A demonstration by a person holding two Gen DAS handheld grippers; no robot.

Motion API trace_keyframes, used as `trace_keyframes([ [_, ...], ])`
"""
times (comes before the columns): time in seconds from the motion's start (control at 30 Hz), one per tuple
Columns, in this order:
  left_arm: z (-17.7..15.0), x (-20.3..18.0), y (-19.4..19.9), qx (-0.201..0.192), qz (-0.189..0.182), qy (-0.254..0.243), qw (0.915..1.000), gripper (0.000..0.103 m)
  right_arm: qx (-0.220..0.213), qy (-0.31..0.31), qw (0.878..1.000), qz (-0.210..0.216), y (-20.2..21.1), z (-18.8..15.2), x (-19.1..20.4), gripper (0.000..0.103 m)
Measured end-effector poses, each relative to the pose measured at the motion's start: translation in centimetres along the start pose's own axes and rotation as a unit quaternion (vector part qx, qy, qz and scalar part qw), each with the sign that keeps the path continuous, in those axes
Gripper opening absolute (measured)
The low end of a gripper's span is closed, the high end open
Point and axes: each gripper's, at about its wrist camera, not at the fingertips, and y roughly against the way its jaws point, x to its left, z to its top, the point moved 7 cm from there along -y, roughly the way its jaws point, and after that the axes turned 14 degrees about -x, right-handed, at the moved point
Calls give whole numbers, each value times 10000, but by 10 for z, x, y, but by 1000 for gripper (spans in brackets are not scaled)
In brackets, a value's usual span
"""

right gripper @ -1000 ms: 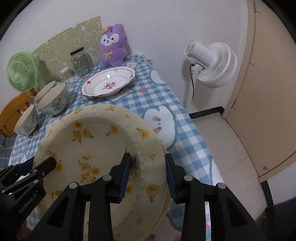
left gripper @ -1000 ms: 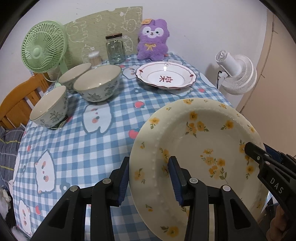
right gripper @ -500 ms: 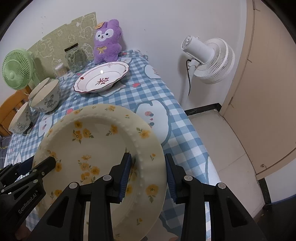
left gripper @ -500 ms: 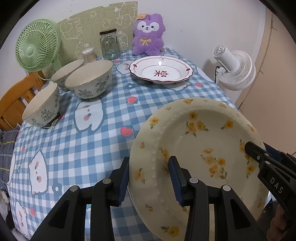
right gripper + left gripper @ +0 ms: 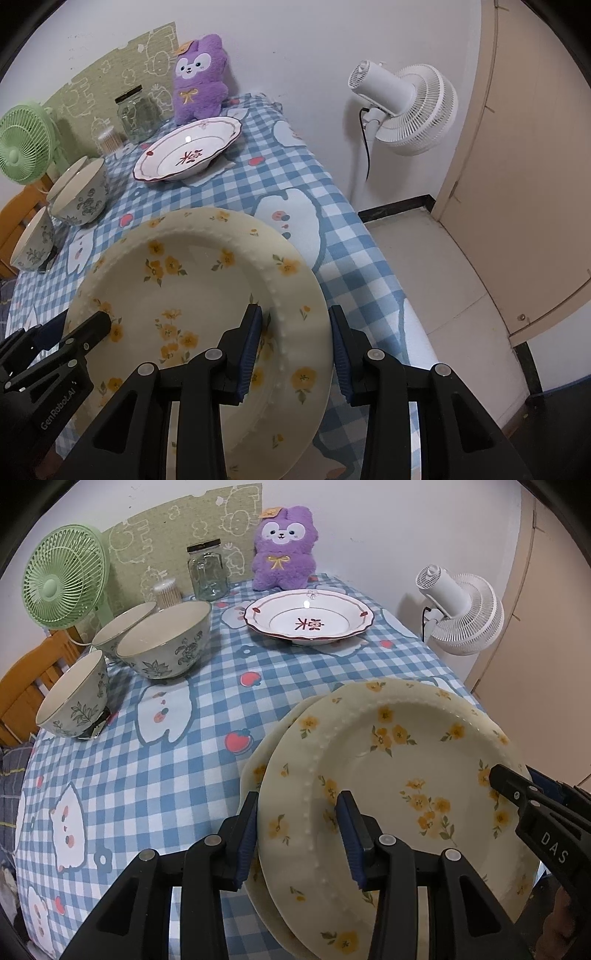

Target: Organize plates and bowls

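Both grippers grip the same cream plate with yellow flowers (image 5: 399,775), held tilted above the near right corner of the table (image 5: 122,775) with its blue checked cloth. The left gripper (image 5: 297,834) has its jaws partly closed on the plate's left rim, one blue pad under the rim and the other pressing on the beaded inner face. The right gripper (image 5: 295,347) clamps the opposite rim the same way, jaws partly closed with the rim between the pads. In the left wrist view a second cream plate (image 5: 258,771) shows just beneath and behind the held one, its edge peeking out on the left; whether the two touch I cannot tell. Farther back, toward the far edge of the table, a white plate with a red scalloped rim (image 5: 308,616) lies flat, well apart from the held plate. Along the left side stand three floral bowls: a large bowl (image 5: 166,642) near the middle, a second bowl (image 5: 123,622) just behind it, and a smaller bowl (image 5: 72,698) tilted at the left edge. At the far edge sit a purple plush toy (image 5: 282,550), a glass jar (image 5: 207,572) and a toothpick holder (image 5: 167,592). A green fan (image 5: 64,579) stands at the far left corner, and a white fan (image 5: 402,107) stands on the floor off the right side.
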Motion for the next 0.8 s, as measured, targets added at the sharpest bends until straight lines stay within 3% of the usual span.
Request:
trace_keyframes([
  [0.57,-1,-3,2,55,14,-62,10000,51,43,-66,9999,-65,-3,0,0,44],
  [0.63,-2,-3,6,80,17,-101,9999,58,89,-71,9999,-50,-5,-1,3,44],
  [0.73,7,-7,21,-357,98,-330,9988,76,-81,69,9999,45,1,3,13,47],
  [0.8,12,-11,28,-495,65,-465,9977,80,-16,102,9999,-1,-1,2,16,50],
])
